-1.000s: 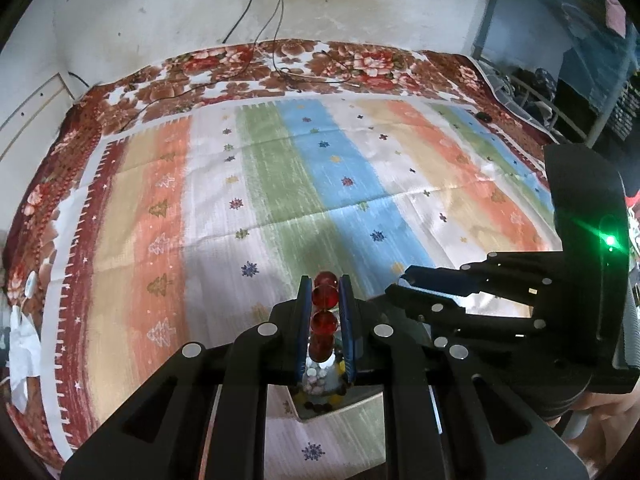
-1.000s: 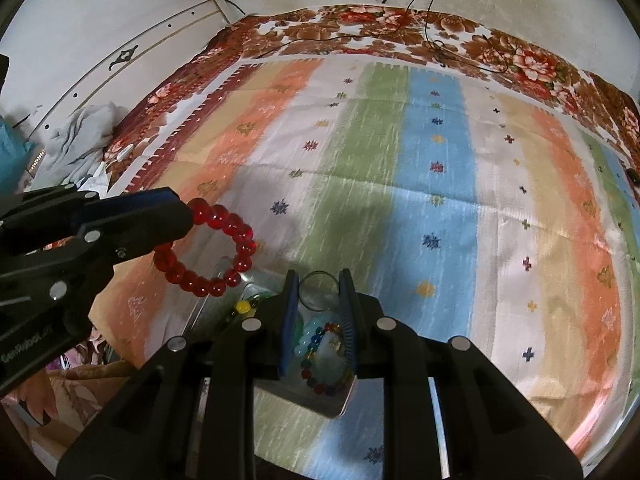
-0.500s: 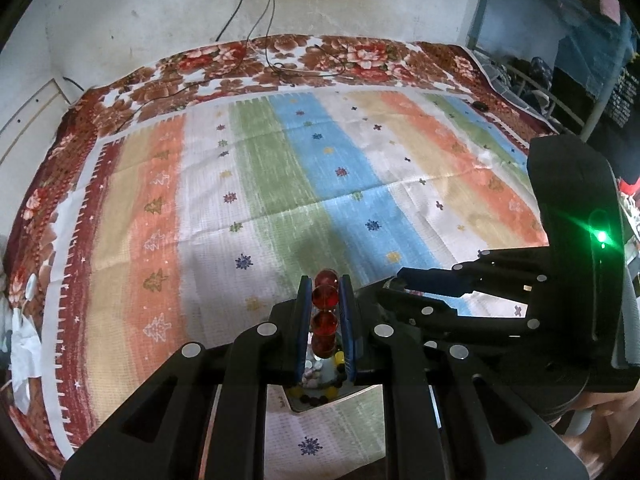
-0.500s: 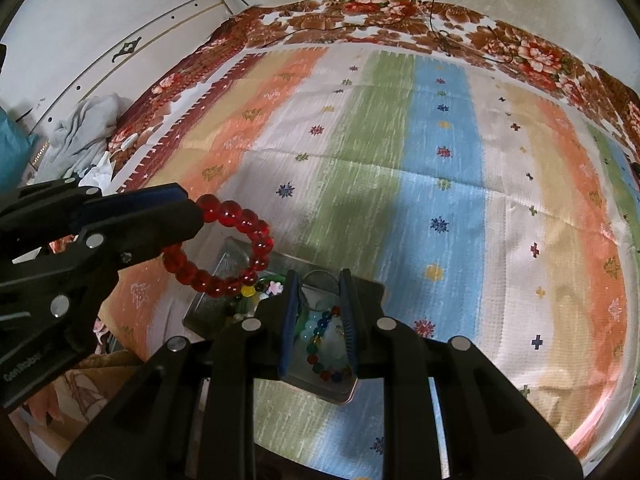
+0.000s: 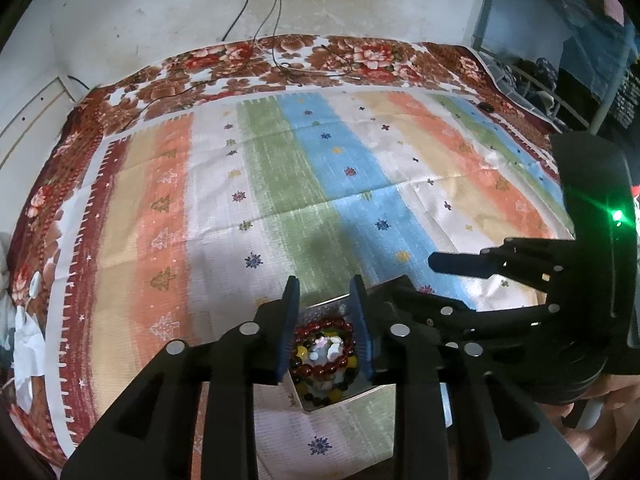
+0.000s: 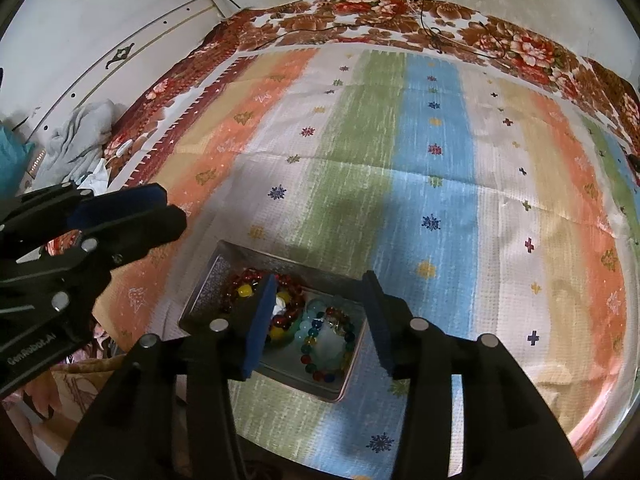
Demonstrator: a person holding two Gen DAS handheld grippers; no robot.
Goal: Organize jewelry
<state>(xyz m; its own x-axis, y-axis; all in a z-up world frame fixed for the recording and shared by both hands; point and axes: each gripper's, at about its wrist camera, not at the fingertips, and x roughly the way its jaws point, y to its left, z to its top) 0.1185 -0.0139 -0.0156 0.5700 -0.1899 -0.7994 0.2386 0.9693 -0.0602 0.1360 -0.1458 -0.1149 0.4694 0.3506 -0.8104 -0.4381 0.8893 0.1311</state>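
A silver metal box (image 6: 208,284) lies on the striped bedspread near the front edge, holding several bead bracelets. The red bead bracelet (image 5: 325,326) lies inside it on top of yellow and white beads; it also shows in the right wrist view (image 6: 290,280). A multicoloured bracelet (image 6: 344,338) lies in the box's right half. My left gripper (image 5: 325,300) is open and empty just above the box. My right gripper (image 6: 320,308) is open and empty, its fingers straddling the box. The left gripper shows at the left of the right wrist view (image 6: 132,216).
The striped bedspread (image 6: 420,168) covers the bed, with a floral blanket (image 5: 280,60) at the far edge and black cables (image 5: 276,40) running to a wall socket. Crumpled clothes (image 6: 80,136) lie off the bed's left side. Furniture stands at the right (image 5: 560,60).
My left gripper opened and let go of the red bracelet, which now lies in the box. My right gripper opened too, from around the glassy ring it held over the box.
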